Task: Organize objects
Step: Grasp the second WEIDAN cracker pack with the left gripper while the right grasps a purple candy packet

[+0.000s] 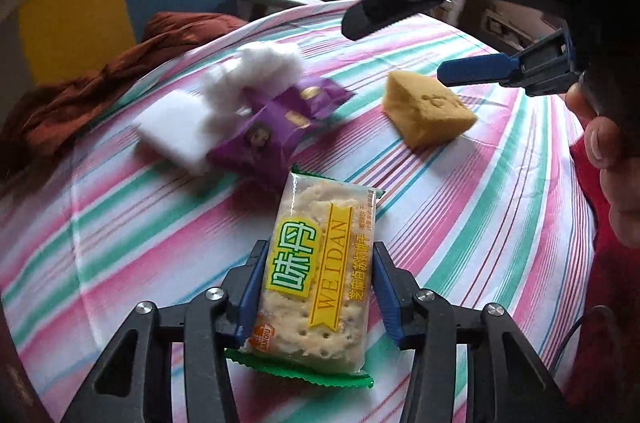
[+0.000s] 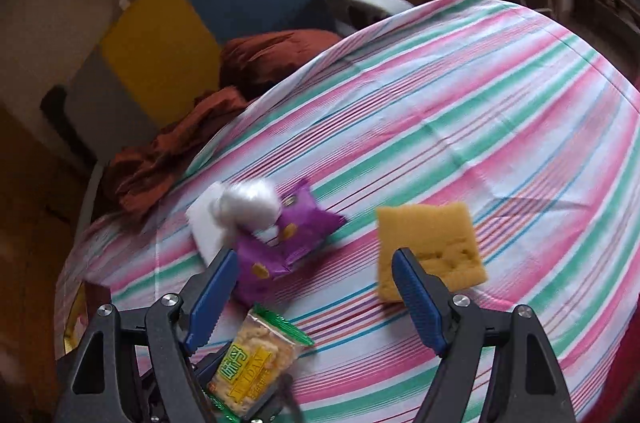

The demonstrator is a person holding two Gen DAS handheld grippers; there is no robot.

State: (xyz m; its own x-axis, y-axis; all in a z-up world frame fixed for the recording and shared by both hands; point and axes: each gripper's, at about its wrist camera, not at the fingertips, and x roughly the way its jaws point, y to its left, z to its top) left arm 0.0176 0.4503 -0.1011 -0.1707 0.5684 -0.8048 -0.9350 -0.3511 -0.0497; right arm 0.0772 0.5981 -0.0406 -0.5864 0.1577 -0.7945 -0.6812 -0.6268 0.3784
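We see the left gripper point(image 1: 318, 287) low in its own view, blue pads pressed against both long sides of a cracker packet point(image 1: 316, 271), so it is clamped on it; the same packet shows in the right wrist view point(image 2: 250, 367) held by that gripper. The right gripper point(image 2: 312, 297) has its jaws spread wide, blue fingers point(image 2: 420, 297) well apart with nothing between them. In the left wrist view the right gripper point(image 1: 404, 43) enters from the upper right, fingers apart, above the surface. The person's right hand point(image 1: 612, 143) grips its handle at the right edge.
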